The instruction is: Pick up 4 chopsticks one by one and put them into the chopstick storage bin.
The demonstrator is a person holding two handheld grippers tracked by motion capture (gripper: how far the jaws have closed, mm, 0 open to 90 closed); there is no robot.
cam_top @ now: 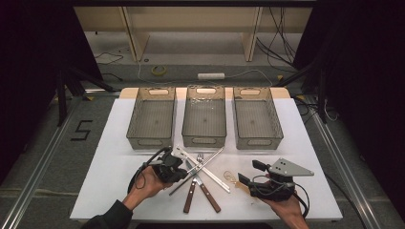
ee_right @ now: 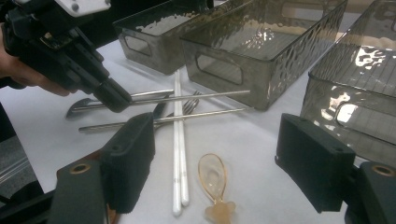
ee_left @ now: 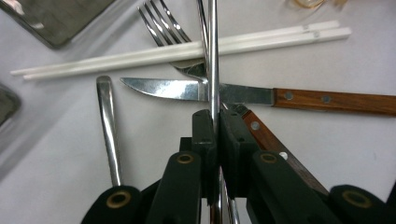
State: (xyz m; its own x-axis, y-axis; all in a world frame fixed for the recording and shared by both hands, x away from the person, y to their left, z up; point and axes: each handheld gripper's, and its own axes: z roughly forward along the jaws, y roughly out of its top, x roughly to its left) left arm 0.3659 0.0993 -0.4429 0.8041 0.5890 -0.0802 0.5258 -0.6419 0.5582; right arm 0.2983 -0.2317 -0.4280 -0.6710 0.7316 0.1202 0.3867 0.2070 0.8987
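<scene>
My left gripper (ee_left: 215, 122) is shut on a thin metal chopstick (ee_left: 213, 56) that runs straight out from between its jaws, over a pile of cutlery. In the right gripper view the same left gripper (ee_right: 114, 100) pinches that chopstick (ee_right: 196, 97) near one end, just above the table. Under it lie a second metal chopstick (ee_right: 187, 116), white chopsticks (ee_left: 187, 51), a fork (ee_left: 168, 28) and two wooden-handled knives (ee_left: 327, 100). My right gripper (ee_right: 217, 140) stands open over a small amber spoon (ee_right: 212, 179) and holds nothing. In the high view the left gripper (cam_top: 184, 174) is at the pile and the right gripper (cam_top: 250, 172) to its right.
Three smoky plastic bins stand side by side at the back of the white table (cam_top: 119, 157): left bin (cam_top: 145, 140), middle bin (cam_top: 204, 140), right bin (cam_top: 260, 141). A metal spoon handle (ee_left: 107, 121) lies left of the pile. The knife handles (cam_top: 209, 195) point toward the front edge.
</scene>
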